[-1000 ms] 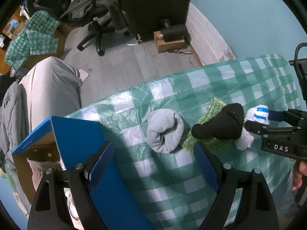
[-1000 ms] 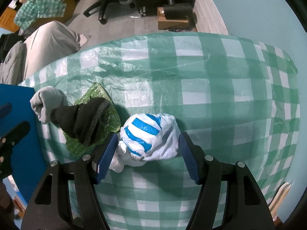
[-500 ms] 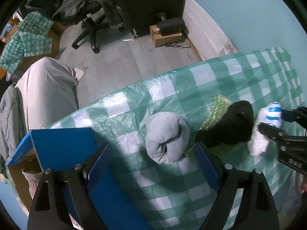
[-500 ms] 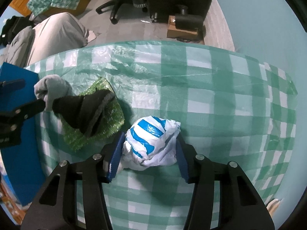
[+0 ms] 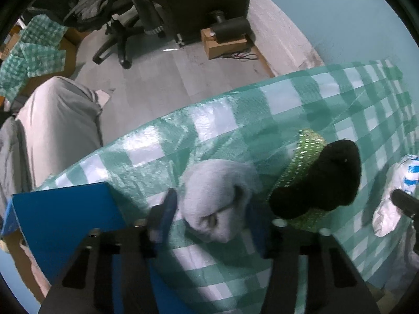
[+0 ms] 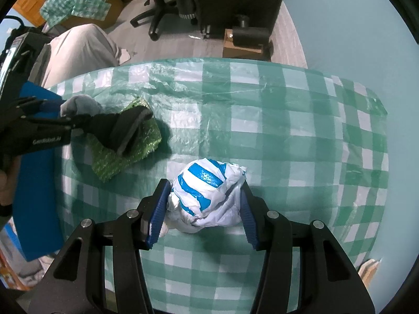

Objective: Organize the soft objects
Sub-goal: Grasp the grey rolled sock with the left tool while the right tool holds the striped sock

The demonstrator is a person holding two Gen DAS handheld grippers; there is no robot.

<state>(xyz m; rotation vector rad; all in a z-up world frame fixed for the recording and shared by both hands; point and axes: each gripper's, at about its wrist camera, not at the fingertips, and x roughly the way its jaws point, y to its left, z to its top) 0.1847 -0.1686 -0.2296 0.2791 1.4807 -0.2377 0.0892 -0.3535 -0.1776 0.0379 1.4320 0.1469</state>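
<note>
**Both hand-held grippers down on soft bundles**

Between the blue pads of the left hand-held gripper [image 5: 209, 217] sits the grey rolled sock [image 5: 217, 196], and those jaws have just been closing in on it; both pads now press its sides, so it is clamped. Just beside the grey rolled sock, on the side away from the blue box [image 5: 65, 222], lies the black sock [image 5: 322, 180], draped over a sparkly green cloth [image 5: 306, 157]. The blue box stands right against the gripper's other flank, at the worktop [image 5: 235, 120] edge, which wears a green-and-white checked plastic cover.

Over to the right hand-held gripper [image 6: 203, 209]: its jaws have just been closing too, and they are squeezed onto the white-and-blue plastic bag bundle [image 6: 207, 196], the pads denting it on both sides. From that wrist camera the grey rolled sock [image 6: 78, 104] shows beyond the black sock [image 6: 117, 130], with the green cloth [image 6: 125, 146] spread beneath, all well apart from the bag. Past the worktop's far edge, an office chair [image 5: 120, 15] stands on the floor.
</note>
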